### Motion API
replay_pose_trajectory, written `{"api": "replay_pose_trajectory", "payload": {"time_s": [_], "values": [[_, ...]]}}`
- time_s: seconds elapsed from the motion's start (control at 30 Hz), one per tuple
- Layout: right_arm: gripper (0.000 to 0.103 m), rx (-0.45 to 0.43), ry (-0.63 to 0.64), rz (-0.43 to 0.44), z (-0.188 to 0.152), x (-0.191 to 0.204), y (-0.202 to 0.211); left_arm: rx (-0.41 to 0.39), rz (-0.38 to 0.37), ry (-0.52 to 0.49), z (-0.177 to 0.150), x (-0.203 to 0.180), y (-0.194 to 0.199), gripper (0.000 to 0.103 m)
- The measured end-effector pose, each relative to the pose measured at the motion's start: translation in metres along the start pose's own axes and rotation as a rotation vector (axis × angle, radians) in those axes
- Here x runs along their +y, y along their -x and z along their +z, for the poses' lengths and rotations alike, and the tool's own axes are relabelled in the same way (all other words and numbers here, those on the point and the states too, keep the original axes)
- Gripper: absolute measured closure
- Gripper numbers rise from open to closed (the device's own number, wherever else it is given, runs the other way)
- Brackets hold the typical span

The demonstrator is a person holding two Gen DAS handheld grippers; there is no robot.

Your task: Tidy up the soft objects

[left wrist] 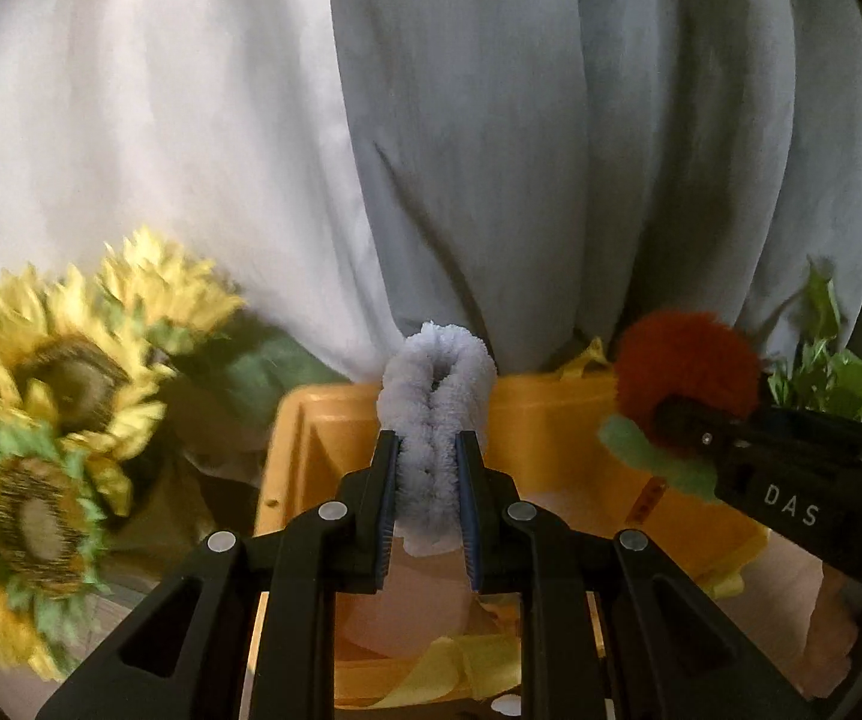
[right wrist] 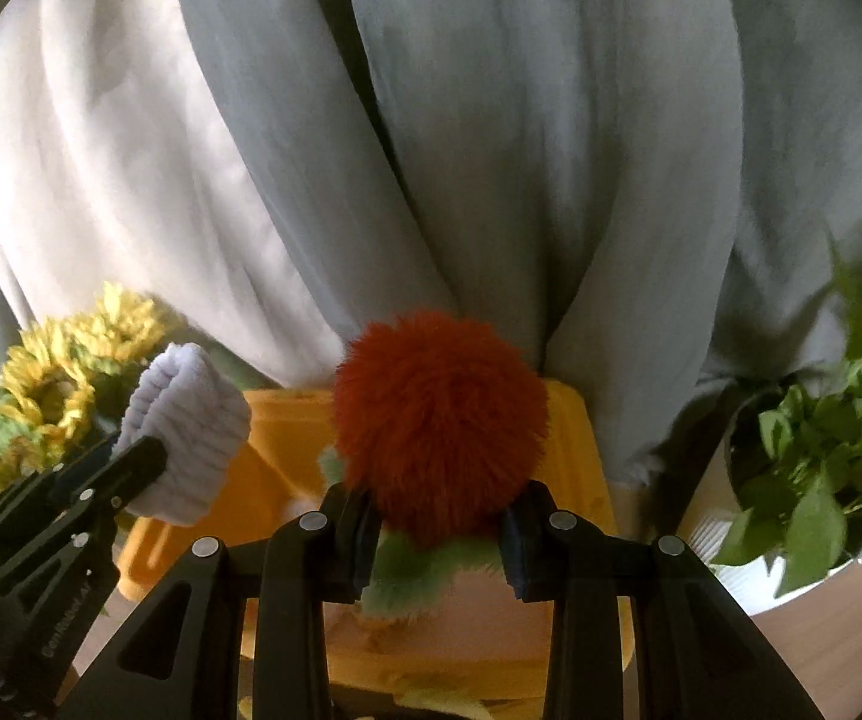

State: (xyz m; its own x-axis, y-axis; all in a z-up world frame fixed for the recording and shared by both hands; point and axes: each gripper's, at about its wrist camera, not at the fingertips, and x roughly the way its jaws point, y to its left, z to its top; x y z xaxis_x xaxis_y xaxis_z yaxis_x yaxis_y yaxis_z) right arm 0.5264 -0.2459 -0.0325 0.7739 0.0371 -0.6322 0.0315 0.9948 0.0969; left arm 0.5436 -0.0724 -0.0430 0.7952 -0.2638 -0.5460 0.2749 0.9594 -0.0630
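The left gripper (left wrist: 428, 468) clamps a lavender fuzzy band (left wrist: 435, 402); the right gripper (right wrist: 439, 525) clamps a red pompom toy (right wrist: 439, 420), both above the yellow bin (left wrist: 556, 420).

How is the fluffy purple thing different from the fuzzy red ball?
The pale lilac chenille loop is long and narrow with ribbed, bumpy pile; the rust-red fur pompom is round and shaggy. The loop is one colour, while the pompom has green plush beneath it. The left tongs pinch the loop narrowly; the right tongs stand wider around the pompom. Both are soft, both are held up in front of the yellow plastic bin.
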Motion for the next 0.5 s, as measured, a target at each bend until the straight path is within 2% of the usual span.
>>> {"api": "replay_pose_trajectory", "payload": {"time_s": [0.27,0.5], "values": [[0.069,0.146,-0.006,0.003,-0.009,-0.007,-0.037,0.110,-0.032,-0.007,-0.007,-0.002,-0.031,0.084],[0.068,0.215,0.003,-0.017,-0.012,-0.003,-0.057,0.194,-0.049,-0.003,-0.014,-0.001,-0.053,0.083]]}}
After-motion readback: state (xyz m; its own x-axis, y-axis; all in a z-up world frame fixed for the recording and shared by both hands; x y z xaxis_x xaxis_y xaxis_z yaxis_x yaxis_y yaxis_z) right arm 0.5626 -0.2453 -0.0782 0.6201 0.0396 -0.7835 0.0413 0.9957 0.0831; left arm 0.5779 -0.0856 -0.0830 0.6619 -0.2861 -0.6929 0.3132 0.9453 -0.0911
